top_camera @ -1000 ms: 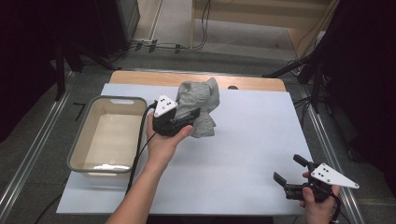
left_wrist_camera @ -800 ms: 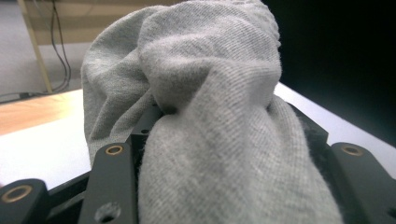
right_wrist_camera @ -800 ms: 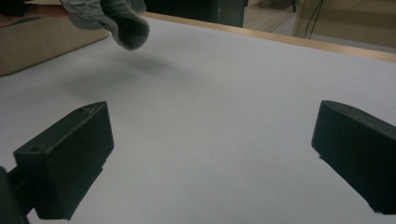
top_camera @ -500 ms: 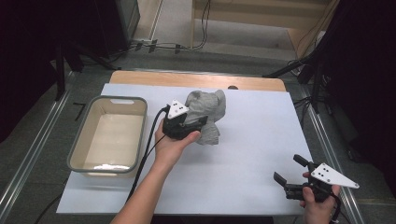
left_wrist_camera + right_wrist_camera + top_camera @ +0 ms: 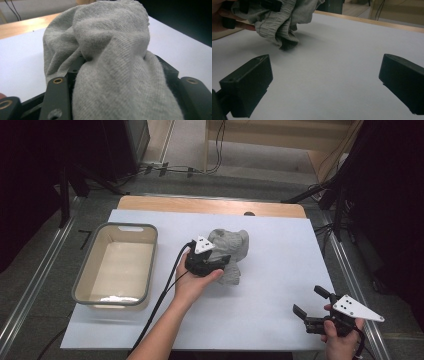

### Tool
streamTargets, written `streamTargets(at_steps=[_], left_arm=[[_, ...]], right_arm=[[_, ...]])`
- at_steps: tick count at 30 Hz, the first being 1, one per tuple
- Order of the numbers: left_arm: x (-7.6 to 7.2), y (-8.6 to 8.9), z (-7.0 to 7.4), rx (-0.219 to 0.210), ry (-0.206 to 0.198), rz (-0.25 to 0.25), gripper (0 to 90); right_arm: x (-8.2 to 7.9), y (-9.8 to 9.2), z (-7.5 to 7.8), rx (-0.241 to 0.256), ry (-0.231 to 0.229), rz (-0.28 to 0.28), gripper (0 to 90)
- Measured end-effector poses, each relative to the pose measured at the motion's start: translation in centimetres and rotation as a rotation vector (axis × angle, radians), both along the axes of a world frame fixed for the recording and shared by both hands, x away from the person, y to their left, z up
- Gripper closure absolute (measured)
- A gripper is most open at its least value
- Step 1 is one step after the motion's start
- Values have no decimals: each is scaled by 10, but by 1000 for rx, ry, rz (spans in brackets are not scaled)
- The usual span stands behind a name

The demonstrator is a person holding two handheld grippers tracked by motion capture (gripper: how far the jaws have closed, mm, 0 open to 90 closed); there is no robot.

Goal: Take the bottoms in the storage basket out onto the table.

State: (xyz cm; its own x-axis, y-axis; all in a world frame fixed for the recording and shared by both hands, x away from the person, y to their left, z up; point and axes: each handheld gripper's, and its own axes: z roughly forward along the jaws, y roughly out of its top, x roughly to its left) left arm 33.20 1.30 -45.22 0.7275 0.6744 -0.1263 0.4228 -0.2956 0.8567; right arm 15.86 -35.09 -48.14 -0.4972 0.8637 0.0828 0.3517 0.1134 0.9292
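The left hand-held gripper [image 5: 216,262], clenched on the grey cloth [image 5: 231,251], has carried it rightwards, away from the bin [image 5: 80,285]; the right hand-held gripper [image 5: 312,307] waits, jaws apart.

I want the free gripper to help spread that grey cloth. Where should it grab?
Probably the hanging lower end of the grey cloth, coming in low from the right gripper's side. That bunched, ribbed end droops free below the left gripper, and the open jaws already face it.
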Motion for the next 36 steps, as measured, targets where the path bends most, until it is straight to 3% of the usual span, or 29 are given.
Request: streamTargets(at_steps=[5,9,17,23,25,28,36], left_arm=[[-3,-7,-7,41,24,-28,344],[-5,-12,-12,50,34,-53,280],[-8,-10,-6,5,59,-75,142],[-9,-2,7,-40,70,-79,136],[-12,1,14,-56,44,-88,136],[-15,1,22,-35,26,-113,139],[-24,14,34,-75,-21,-120,133]], right_arm=[[0,1,0,-3,0,2,0],[0,1,0,-4,0,1,0],[0,1,0,-3,0,-2,0],[0,1,0,-5,0,-4,0],[0,1,0,-6,-1,-6,0],[0,1,0,-6,0,-5,0],[0,1,0,-7,-1,-8,0]])
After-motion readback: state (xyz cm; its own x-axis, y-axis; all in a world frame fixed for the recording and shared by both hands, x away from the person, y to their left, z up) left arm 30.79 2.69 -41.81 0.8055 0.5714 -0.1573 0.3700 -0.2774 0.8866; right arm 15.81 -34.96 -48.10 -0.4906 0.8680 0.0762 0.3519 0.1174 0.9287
